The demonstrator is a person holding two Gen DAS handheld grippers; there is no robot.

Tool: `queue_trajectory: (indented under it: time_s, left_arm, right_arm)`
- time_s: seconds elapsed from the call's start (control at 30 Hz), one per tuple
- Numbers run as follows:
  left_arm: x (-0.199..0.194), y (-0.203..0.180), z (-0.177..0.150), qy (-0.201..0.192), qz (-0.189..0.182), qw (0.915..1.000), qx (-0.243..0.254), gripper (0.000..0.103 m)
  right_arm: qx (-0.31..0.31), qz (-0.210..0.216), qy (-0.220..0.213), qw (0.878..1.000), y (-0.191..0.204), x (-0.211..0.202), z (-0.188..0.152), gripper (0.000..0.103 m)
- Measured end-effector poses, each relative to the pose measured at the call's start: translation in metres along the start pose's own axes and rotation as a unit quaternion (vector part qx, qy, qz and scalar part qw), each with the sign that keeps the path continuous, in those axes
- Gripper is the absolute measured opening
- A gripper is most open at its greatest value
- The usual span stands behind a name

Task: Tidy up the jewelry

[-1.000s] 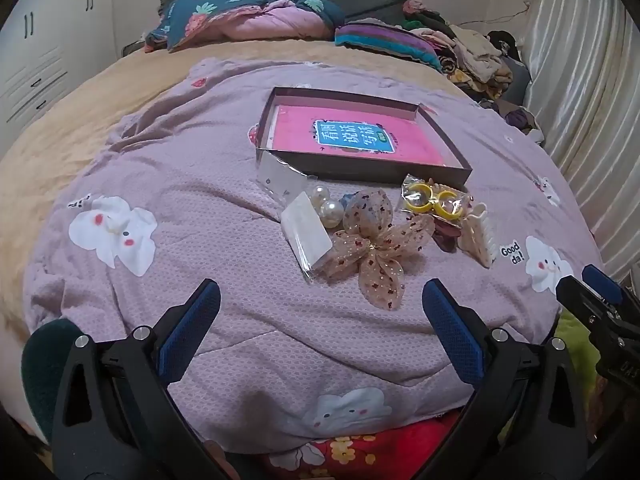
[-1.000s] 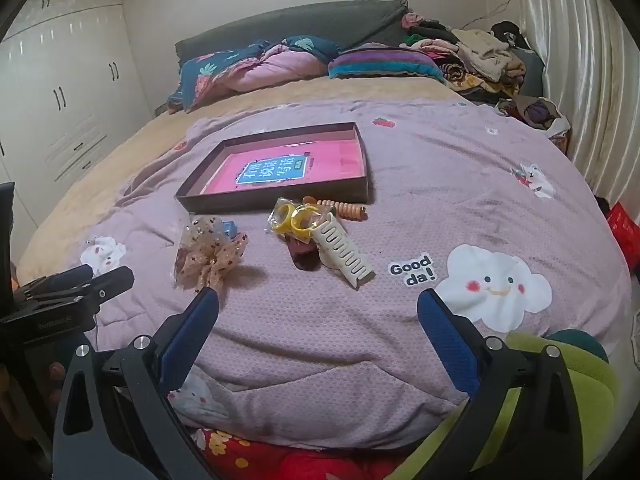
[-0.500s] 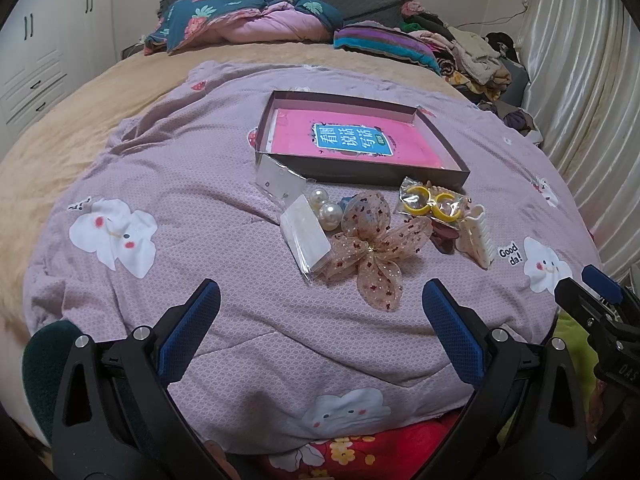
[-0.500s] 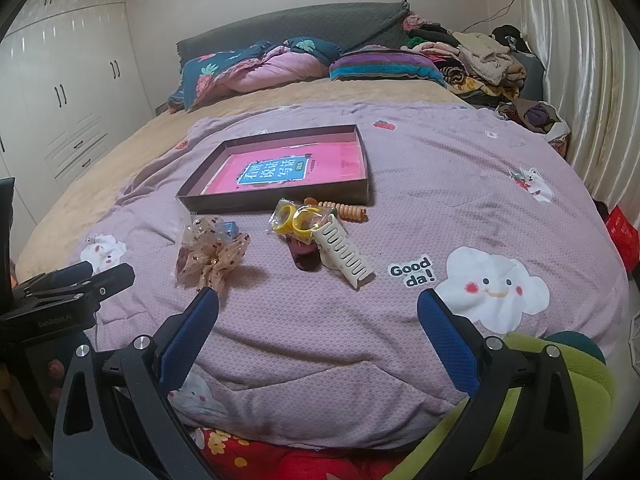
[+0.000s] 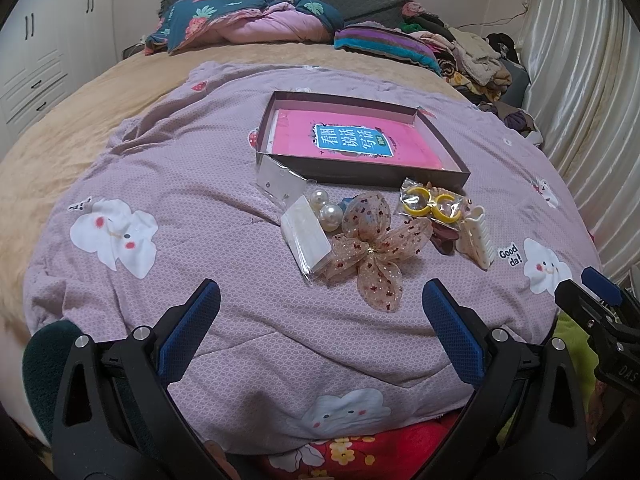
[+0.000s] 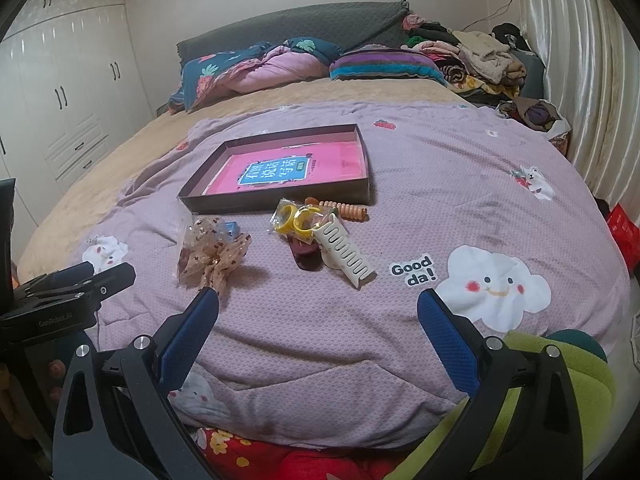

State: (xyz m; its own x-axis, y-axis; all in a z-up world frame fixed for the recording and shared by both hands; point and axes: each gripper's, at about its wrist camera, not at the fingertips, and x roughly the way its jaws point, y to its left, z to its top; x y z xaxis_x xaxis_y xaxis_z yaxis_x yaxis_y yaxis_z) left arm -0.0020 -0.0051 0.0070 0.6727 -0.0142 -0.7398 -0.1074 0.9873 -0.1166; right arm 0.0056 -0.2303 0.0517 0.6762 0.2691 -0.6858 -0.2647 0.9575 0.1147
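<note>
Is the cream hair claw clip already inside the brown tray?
No, the cream hair claw clip lies on the purple quilt in front of the brown tray, next to the yellow rings.

Setting: home bedroom. Evidence: bed (image 6: 120, 152) with grey padded headboard (image 6: 288, 26); lilac cartoon-print quilt (image 6: 460, 200); rumpled floral duvet (image 6: 256, 68); heaped clothes (image 6: 480, 60); white built-in wardrobe (image 6: 60, 92); pale pleated curtains (image 6: 576, 60).
</note>
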Motion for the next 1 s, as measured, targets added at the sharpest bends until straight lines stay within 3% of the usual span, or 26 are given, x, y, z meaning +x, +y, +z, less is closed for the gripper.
queue_trajectory:
  time_s: [0.8,1.0]
  left_arm:
    - [0.0001,-0.0002,-0.0004,0.0,-0.002,1.0,-0.001,0.095]
    - [-0.0007,0.0043,0.0,0.002,-0.023,0.9996,-0.016,0.095]
  right_arm:
    - [0.002,0.003,0.002,1.0,-0.0005,0.0009,0.0005,0.099]
    - [-0.002,0.007,0.0,1.0,0.0028,0.0031,0.0056,0.099]
